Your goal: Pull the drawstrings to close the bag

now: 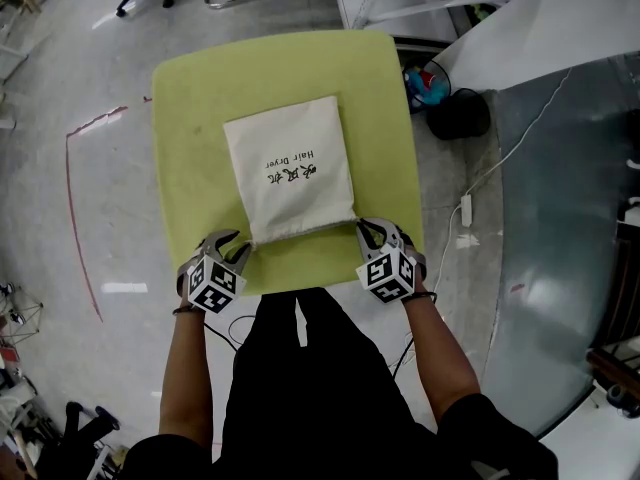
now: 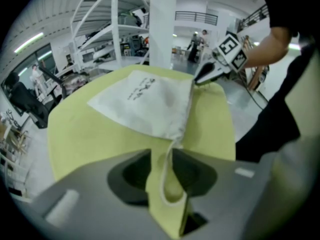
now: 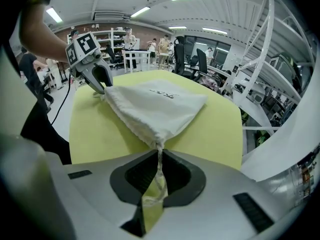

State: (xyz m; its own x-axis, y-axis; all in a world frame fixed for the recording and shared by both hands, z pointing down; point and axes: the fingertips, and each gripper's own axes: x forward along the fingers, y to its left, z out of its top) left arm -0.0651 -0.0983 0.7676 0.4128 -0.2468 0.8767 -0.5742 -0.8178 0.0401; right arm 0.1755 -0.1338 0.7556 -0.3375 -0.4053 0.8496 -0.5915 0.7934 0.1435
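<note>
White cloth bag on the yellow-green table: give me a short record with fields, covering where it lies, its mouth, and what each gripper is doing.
Bag: white cloth drawstring bag, flat on the yellow-green square table, black print facing up
Mouth: near edge, toward the person, not yet cinched
Left: left gripper at the near left corner, open, left drawstring loop lying between its jaws
Right: right gripper at the near right corner, shut on the right drawstring
</note>
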